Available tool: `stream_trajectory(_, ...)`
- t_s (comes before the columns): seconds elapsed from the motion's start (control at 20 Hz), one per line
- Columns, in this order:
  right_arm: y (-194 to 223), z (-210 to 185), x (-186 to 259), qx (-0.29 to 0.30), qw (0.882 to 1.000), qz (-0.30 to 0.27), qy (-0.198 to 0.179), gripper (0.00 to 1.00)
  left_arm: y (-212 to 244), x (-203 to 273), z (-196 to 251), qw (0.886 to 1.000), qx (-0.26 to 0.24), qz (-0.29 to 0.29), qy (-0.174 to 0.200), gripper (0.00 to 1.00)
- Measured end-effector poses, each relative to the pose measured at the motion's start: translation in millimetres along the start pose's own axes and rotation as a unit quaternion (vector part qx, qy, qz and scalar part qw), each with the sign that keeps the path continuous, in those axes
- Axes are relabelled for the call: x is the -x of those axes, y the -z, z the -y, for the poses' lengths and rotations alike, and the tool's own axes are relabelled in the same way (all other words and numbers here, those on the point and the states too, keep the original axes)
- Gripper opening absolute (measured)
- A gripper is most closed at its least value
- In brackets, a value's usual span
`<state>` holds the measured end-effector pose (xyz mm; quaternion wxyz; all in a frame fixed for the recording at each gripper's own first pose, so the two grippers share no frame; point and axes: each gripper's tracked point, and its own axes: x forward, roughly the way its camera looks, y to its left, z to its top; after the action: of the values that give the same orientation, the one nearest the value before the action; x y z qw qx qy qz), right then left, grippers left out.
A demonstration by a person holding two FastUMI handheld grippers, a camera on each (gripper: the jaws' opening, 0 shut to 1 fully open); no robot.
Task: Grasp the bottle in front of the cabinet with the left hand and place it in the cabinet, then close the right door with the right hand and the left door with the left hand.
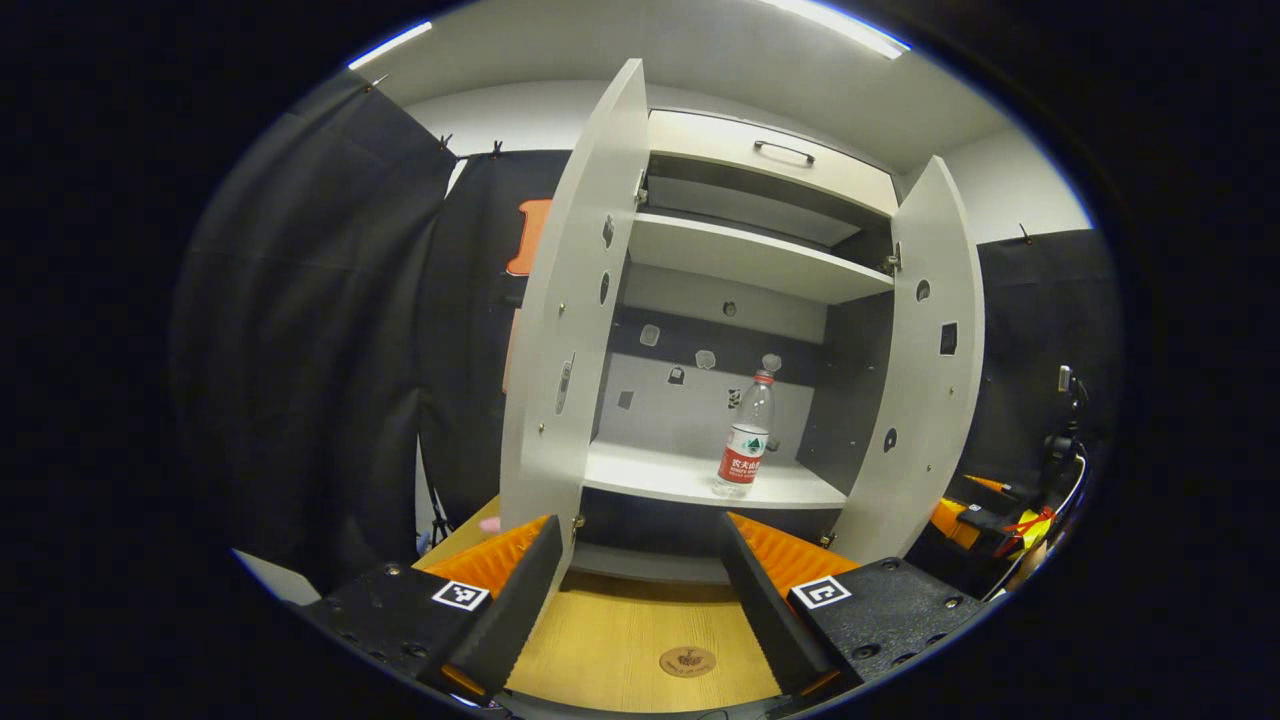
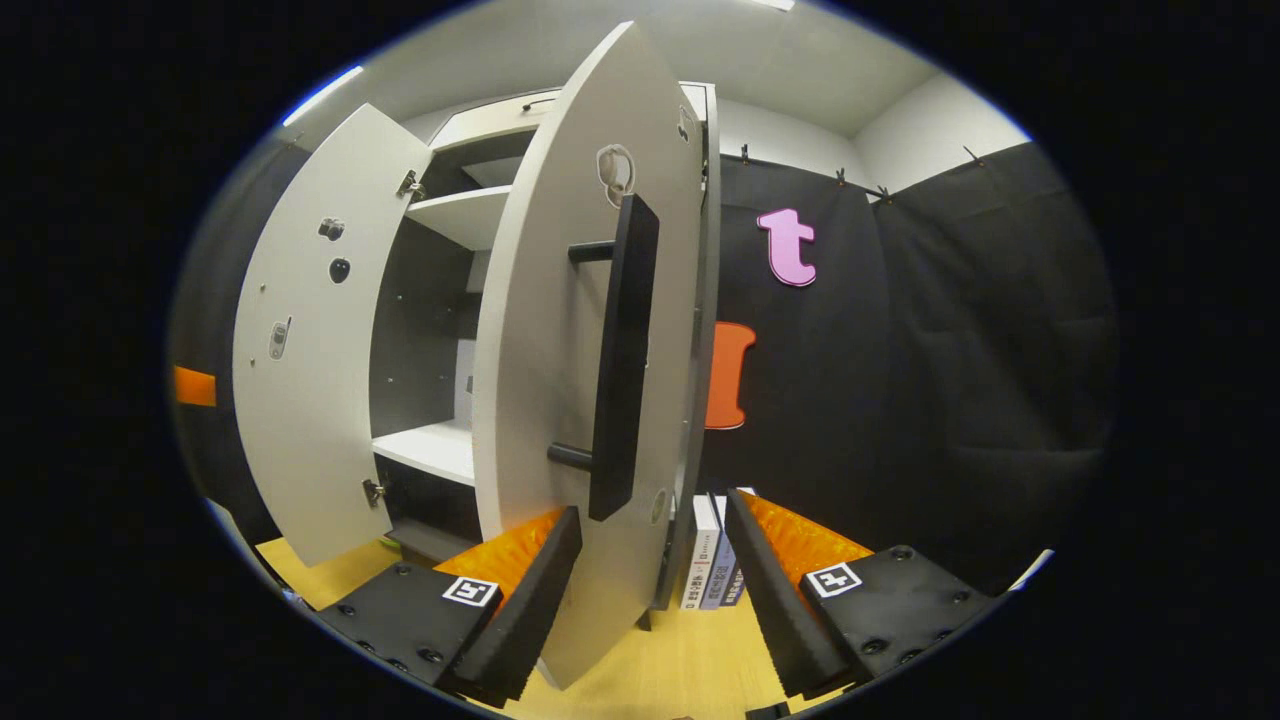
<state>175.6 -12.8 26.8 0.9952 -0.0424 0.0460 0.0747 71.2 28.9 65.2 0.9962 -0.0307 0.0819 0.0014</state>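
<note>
A clear water bottle (image 1: pixel 745 435) with a red label and red cap stands upright on the lower shelf (image 1: pixel 690 478) of the open cabinet, toward its right side. My left gripper (image 1: pixel 640 530) is open, drawn back from the shelf over the wooden table (image 1: pixel 610 640), with nothing between its fingers. The left door (image 1: pixel 565 330) and the right door (image 1: pixel 920 360) both stand wide open. In the right gripper view the right door (image 2: pixel 560 400) is seen from outside, with its long black handle (image 2: pixel 620 360). My right gripper (image 2: pixel 652 515) is open, and the door's lower edge runs between its fingers.
Several books (image 2: pixel 710 560) stand upright beside the cabinet, behind the right door. The left door (image 2: pixel 310 380) swings out at the far side. Orange and yellow tools (image 1: pixel 985 520) and cables lie right of the cabinet. A drawer (image 1: pixel 770 160) tops the cabinet.
</note>
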Motion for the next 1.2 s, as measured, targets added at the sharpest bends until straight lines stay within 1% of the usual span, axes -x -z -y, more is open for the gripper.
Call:
stream_trajectory(0.3,4.5,-23.6,-24.1,0.002,1.0,0.009,-0.024,0.96,-2.6,4.3,-7.8,1.0,0.006,0.008,-0.012,0.95)
stream_trajectory(0.5,1.9,-39.0,-55.3,0.009,0.999,0.021,-0.042,0.95,0.2,1.6,-9.5,1.0,0.006,0.007,-0.015,0.95)
stream_trajectory(0.65,-0.9,-58.9,-82.7,-0.007,0.997,0.021,-0.074,0.96,0.9,-0.7,-10.2,1.0,0.008,0.006,-0.014,0.95)
stream_trajectory(0.7,-0.2,-66.2,-92.0,-0.012,0.997,0.018,-0.079,0.96,1.1,-1.5,-11.6,1.0,0.008,0.006,-0.016,0.95)
stream_trajectory(0.85,2.1,-67.5,-98.2,-0.022,0.996,0.012,-0.082,0.97,1.1,-3.8,-15.2,1.0,0.007,0.008,-0.021,0.95)
stream_trajectory(0.95,0.3,-68.4,-98.9,-0.013,0.997,0.016,-0.081,0.96,2.4,-5.3,-19.5,1.0,0.005,0.008,-0.026,0.95)
stream_trajectory(1.05,0.3,-69.9,-102.9,-0.007,0.997,0.018,-0.077,0.96,4.1,-5.5,-22.2,1.0,0.001,0.008,-0.026,0.95)
stream_trajectory(1.2,1.2,-70.6,-104.8,-0.016,0.998,0.01,-0.067,0.96,4.2,-8.0,-25.1,1.0,-0.003,0.01,-0.022,0.95)
